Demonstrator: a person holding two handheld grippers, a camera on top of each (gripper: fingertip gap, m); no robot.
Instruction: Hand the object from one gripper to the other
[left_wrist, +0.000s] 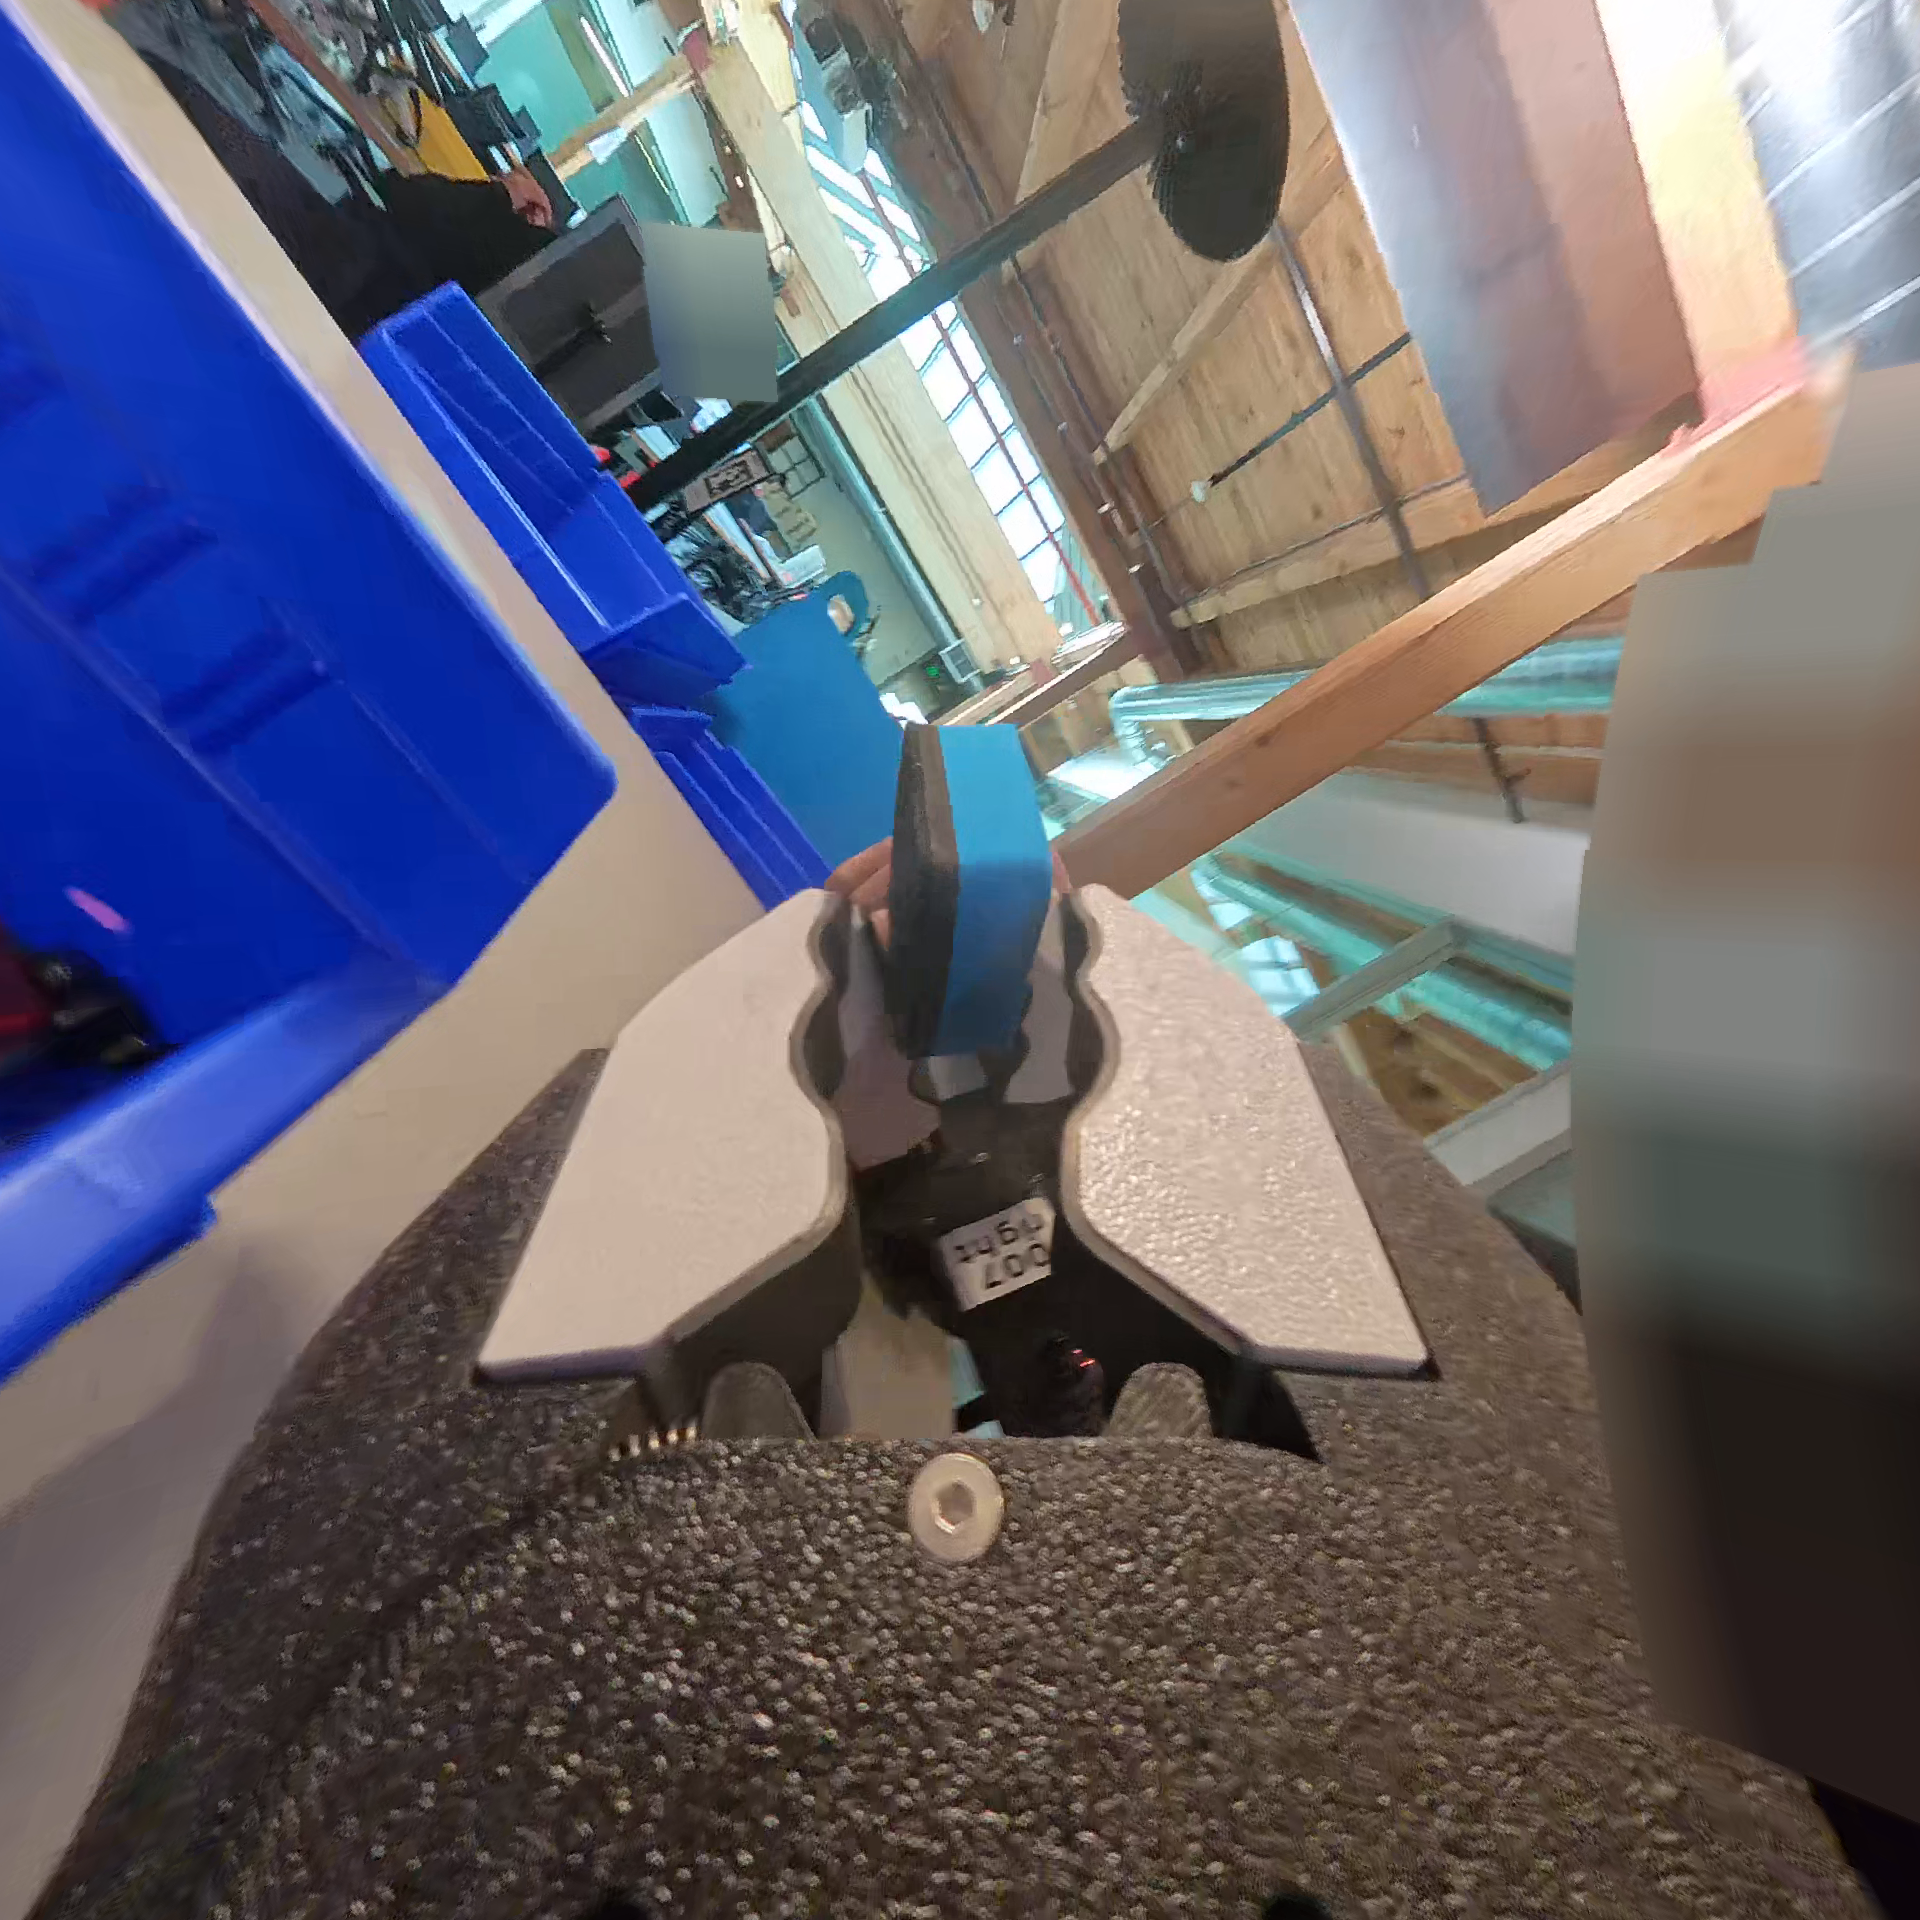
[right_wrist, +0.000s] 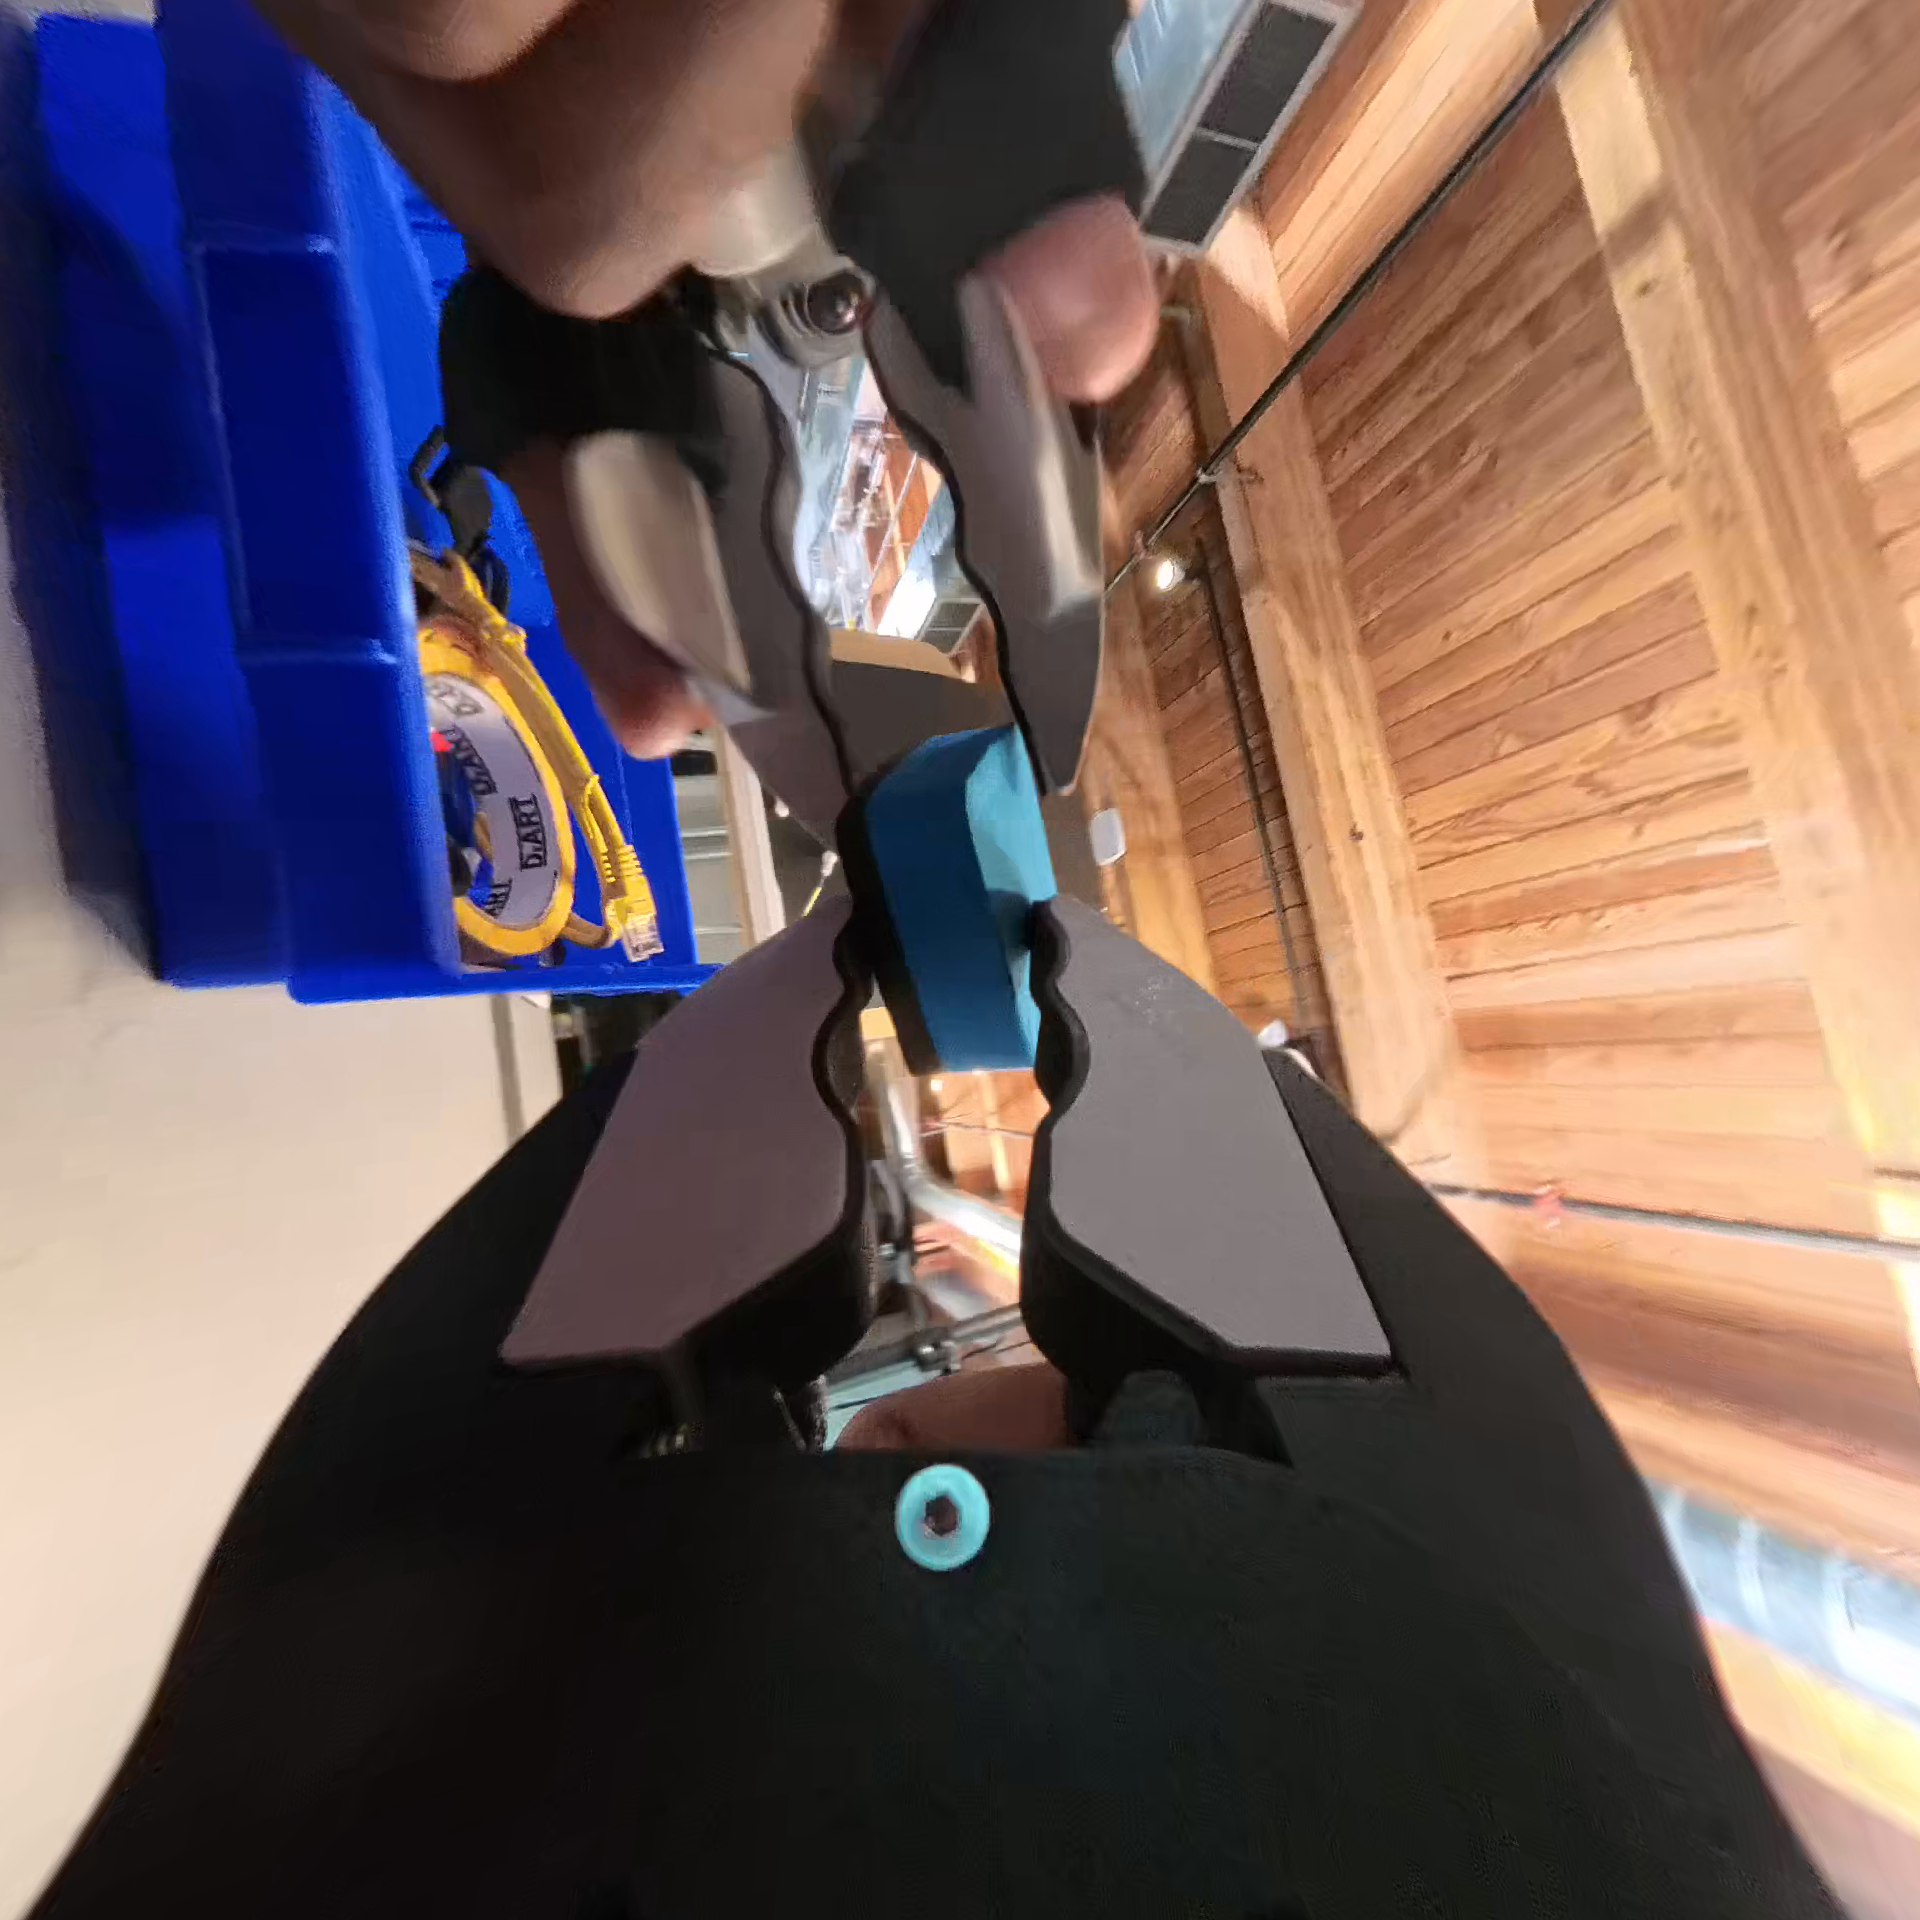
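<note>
A blue sponge with a black scouring layer (right_wrist: 956, 883) is held in the air between both grippers. My right gripper (right_wrist: 945, 930) is shut on its near end, fingers pressing both flat sides. My left gripper (right_wrist: 951, 779) comes from the opposite side, its fingers straddling the sponge's far end. In the left wrist view, the sponge (left_wrist: 987, 862) stands between the left gripper's (left_wrist: 956, 914) fingers with a narrow gap on each side, so that gripper is open. The right gripper's black body (left_wrist: 987, 1174) shows behind the sponge.
Blue plastic bins (left_wrist: 260, 675) stand on the white table (right_wrist: 208, 1247) at the left. One bin (right_wrist: 260, 520) holds a tape roll and a yellow cable (right_wrist: 520, 790). A person's hand (right_wrist: 623, 156) holds the left gripper. Wooden beams and walls lie beyond.
</note>
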